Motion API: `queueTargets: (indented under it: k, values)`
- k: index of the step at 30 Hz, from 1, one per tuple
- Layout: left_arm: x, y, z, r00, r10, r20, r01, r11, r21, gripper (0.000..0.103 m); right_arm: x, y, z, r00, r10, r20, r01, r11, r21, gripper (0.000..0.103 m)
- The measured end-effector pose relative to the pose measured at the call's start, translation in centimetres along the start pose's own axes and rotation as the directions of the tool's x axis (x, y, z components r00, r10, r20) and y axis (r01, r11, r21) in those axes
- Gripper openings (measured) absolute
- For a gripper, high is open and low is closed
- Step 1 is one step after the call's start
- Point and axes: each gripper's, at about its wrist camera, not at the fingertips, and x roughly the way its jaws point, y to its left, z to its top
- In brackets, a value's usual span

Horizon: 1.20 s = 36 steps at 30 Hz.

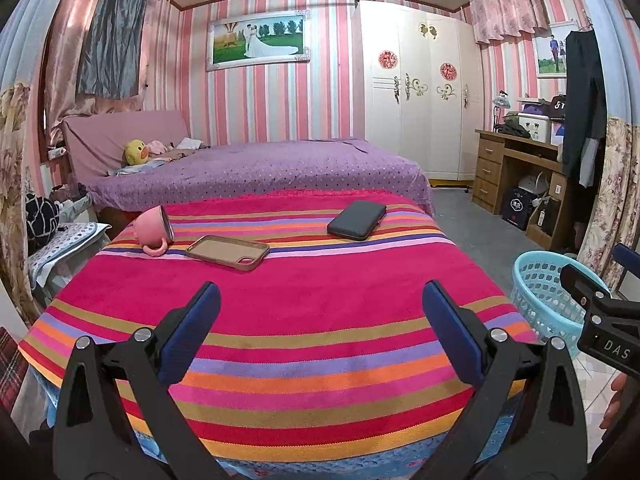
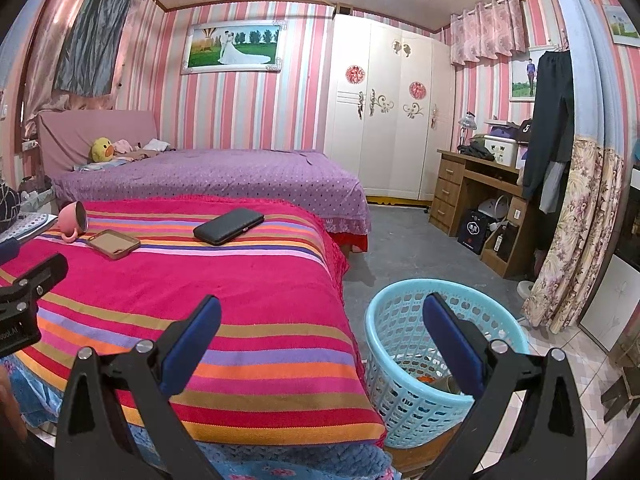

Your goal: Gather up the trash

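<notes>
A light-blue plastic basket point(image 2: 404, 332) stands on the floor at the right of the striped bed cover point(image 1: 280, 300); small items lie in its bottom. It also shows in the left wrist view point(image 1: 540, 292). My left gripper point(image 1: 320, 300) is open and empty above the near part of the cover. My right gripper point(image 2: 322, 312) is open and empty above the cover's right edge, with its right finger over the basket. On the cover lie a tipped pink mug point(image 1: 154, 230), a tan phone case point(image 1: 228, 252) and a black wallet point(image 1: 357, 220).
A purple bed point(image 1: 260, 168) with a yellow duck toy point(image 1: 137, 152) lies beyond. A white wardrobe point(image 1: 416, 92) and a wooden desk point(image 1: 516, 172) stand at the right. Floral curtains point(image 2: 576, 232) hang at the right. Grey floor point(image 2: 408, 248) lies between the bed and the desk.
</notes>
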Motion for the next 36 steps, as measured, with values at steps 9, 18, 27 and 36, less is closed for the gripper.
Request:
queueTargets:
  k: [9, 18, 27, 36]
  values:
    - [-0.07, 0.1, 0.09, 1.0, -0.007, -0.001, 0.007, 1.0, 0.004, 0.097, -0.09, 0.01, 0.11, 1.0, 0.001, 0.0, -0.001, 1.0, -0.002, 0.098]
    - [-0.26, 0.46, 0.15, 1.0, -0.004, 0.01, 0.004, 1.0, 0.01, 0.097, -0.08, -0.03, 0.15, 1.0, 0.002, 0.001, -0.002, 1.0, -0.001, 0.098]
    - [-0.3, 0.34, 0.13, 1.0, -0.003, 0.009, 0.002, 1.0, 0.009, 0.097, -0.07, 0.06, 0.06, 1.0, 0.0, 0.001, 0.0, 1.0, -0.003, 0.098]
    - [-0.4, 0.46, 0.14, 1.0, 0.004, 0.013, -0.004, 1.0, 0.017, 0.097, -0.12, 0.06, 0.1, 1.0, 0.001, 0.001, -0.001, 1.0, -0.003, 0.098]
